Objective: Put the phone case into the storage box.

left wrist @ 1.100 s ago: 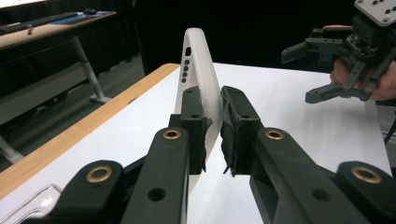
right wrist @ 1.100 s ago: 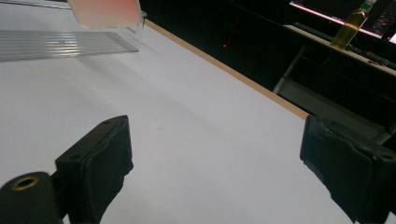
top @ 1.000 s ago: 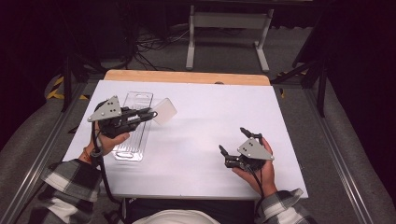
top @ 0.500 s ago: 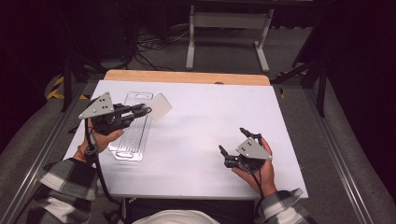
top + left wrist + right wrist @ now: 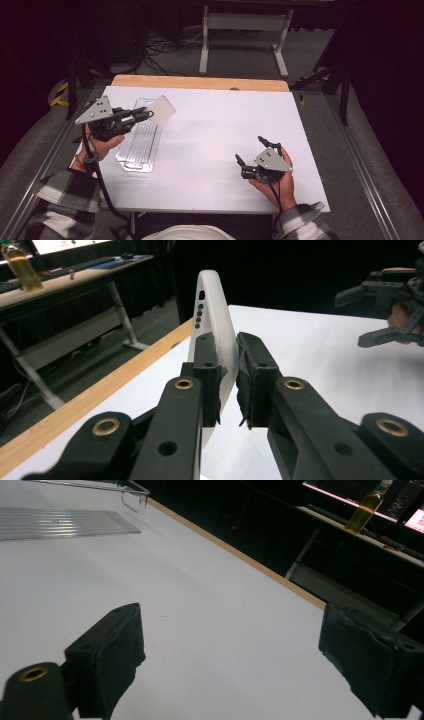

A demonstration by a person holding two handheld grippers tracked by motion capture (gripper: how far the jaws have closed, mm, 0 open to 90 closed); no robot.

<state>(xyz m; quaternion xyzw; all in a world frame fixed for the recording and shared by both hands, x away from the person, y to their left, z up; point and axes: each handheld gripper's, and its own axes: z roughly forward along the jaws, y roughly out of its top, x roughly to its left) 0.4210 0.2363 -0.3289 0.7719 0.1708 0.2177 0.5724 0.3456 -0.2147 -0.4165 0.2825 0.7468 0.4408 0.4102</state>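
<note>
Left gripper (image 5: 141, 115) fingers (image 5: 207, 375) clamped on a white phone case (image 5: 162, 110), held edge-on above the far end of the clear tray (image 5: 137, 150) at the worktop's (image 5: 220, 130) left side. Right gripper (image 5: 252, 157) low over the near right of the worktop, fingers (image 5: 112, 655) apart with nothing between, just been narrowing. Two grippers well apart.

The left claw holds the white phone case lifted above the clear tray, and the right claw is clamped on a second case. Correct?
Not quite. The right claw is open with nothing between its jaws, as the right gripper view shows. The left claw does hold the white phone case above the clear tray.
</note>
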